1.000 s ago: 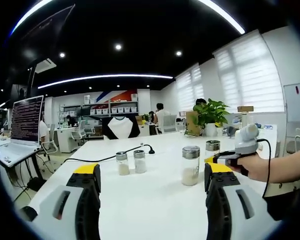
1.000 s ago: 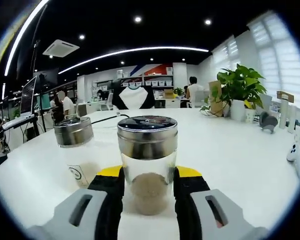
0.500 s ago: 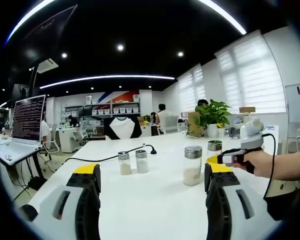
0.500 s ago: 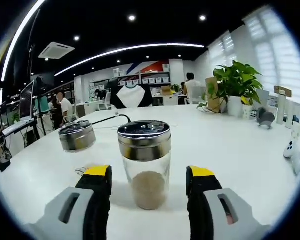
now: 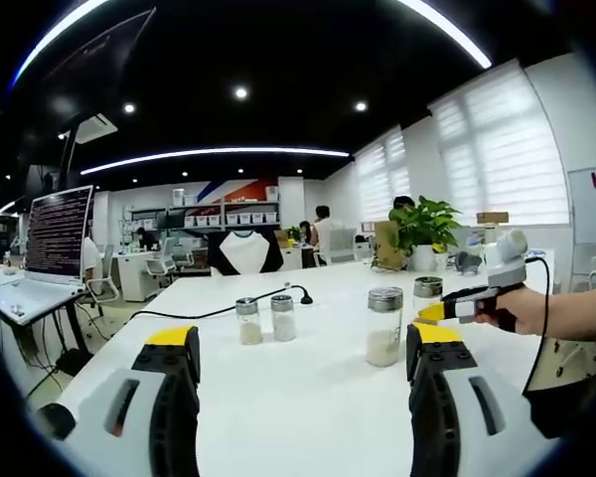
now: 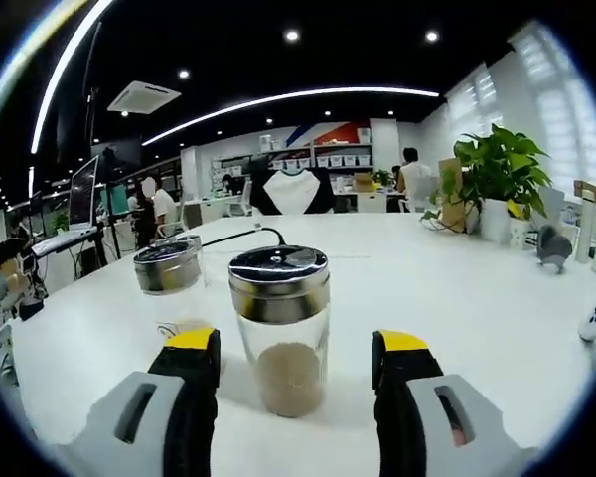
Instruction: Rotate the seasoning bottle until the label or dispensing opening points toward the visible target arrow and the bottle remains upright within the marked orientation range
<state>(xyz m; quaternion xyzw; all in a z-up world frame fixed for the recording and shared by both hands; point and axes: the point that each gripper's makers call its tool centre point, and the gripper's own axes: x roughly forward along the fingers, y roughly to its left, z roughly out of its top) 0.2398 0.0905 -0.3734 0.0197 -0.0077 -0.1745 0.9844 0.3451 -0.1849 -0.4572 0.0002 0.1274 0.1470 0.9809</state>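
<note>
Seasoning bottles [image 5: 382, 327]: four (all upright)

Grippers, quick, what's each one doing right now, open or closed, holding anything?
Left gripper: open, holding nothing.
Right gripper: open, jaws on either side of the seasoning bottle without gripping it.

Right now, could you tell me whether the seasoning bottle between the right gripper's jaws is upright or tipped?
Upright: the seasoning bottle stands on its base on the white table, metal lid on top, with the right gripper open around it.
</note>
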